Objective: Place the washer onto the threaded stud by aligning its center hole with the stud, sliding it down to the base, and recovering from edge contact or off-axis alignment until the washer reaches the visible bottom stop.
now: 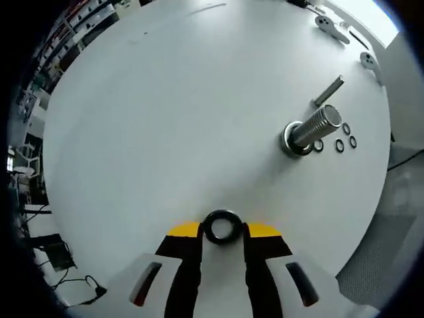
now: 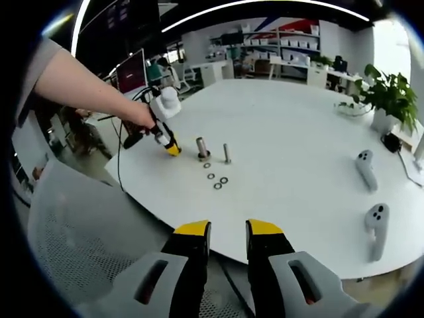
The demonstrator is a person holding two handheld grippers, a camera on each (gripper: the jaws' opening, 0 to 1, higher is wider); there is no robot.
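In the left gripper view, a dark metal ring-shaped washer [image 1: 222, 226] is seen pinched between the yellow-tipped black jaws of the left gripper [image 1: 222, 232], low over the round white table [image 1: 165, 119]. Well apart from it, towards the right of that view, a thick silver threaded stud [image 1: 311, 128] stands on its round base, with four more small dark washers [image 1: 339, 145] lying just beside the base and a thinner grey bolt [image 1: 328, 91] a little beyond. Two white hand controllers [image 1: 331, 28] are seen near the far edge. In the right gripper view, the right gripper [image 2: 228, 232] is held back from the table edge above a grey mesh chair [image 2: 86, 232], its jaws spread with a bare gap between them and nothing held. The left gripper [image 2: 169, 144] is seen there in a person's hand [image 2: 139, 116], tip down on the table just beside the stud [image 2: 202, 148], the slim bolt [image 2: 226, 154] and the loose washers [image 2: 217, 180]. A potted green plant [image 2: 387, 93] stands at the far right edge.
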